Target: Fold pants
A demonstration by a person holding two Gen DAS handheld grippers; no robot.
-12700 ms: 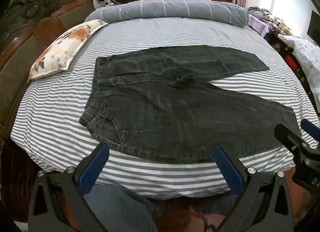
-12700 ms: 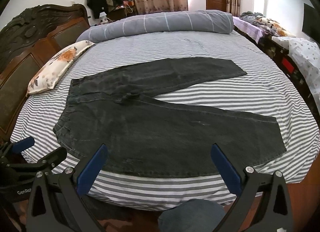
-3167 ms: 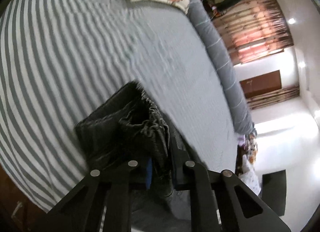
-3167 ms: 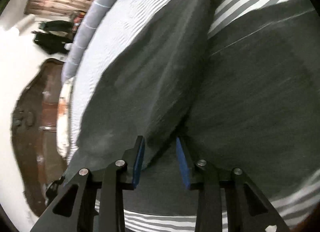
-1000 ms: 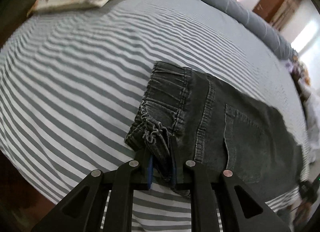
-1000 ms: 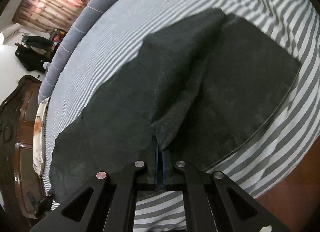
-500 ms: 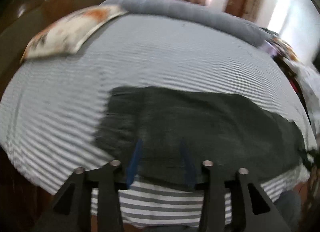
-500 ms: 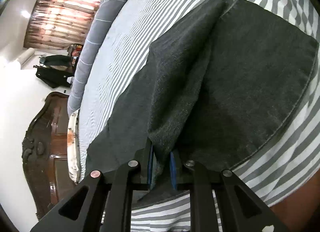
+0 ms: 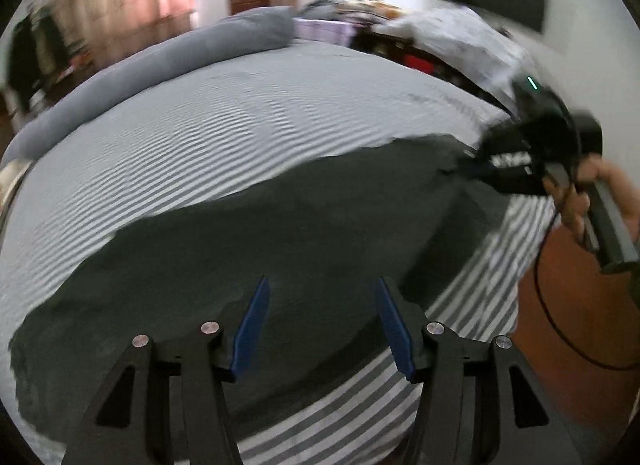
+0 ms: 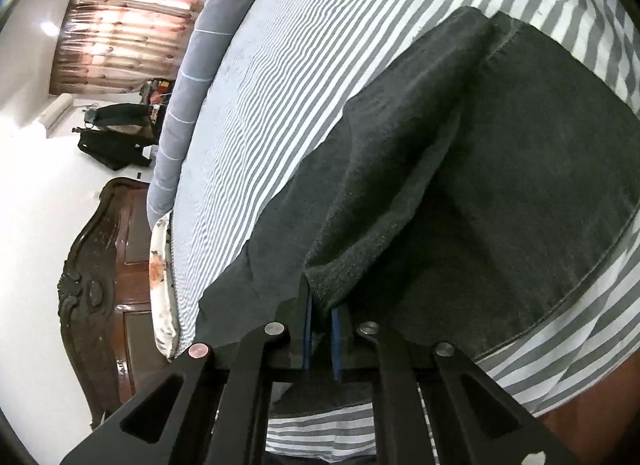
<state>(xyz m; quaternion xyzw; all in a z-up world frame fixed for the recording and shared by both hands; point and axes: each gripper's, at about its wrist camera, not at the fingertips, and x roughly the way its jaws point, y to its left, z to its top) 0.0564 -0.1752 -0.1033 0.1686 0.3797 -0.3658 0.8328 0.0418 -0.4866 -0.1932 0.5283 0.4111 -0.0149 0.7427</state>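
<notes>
Now | pants: dark denim, legs doubled lengthwise, flat on bed

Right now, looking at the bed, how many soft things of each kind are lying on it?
Pants: 1
Long grey bolster: 1
Flowered pillow: 1
Total: 3, all on the striped sheet

A striped bed carries dark pants and a grey bolster.
</notes>
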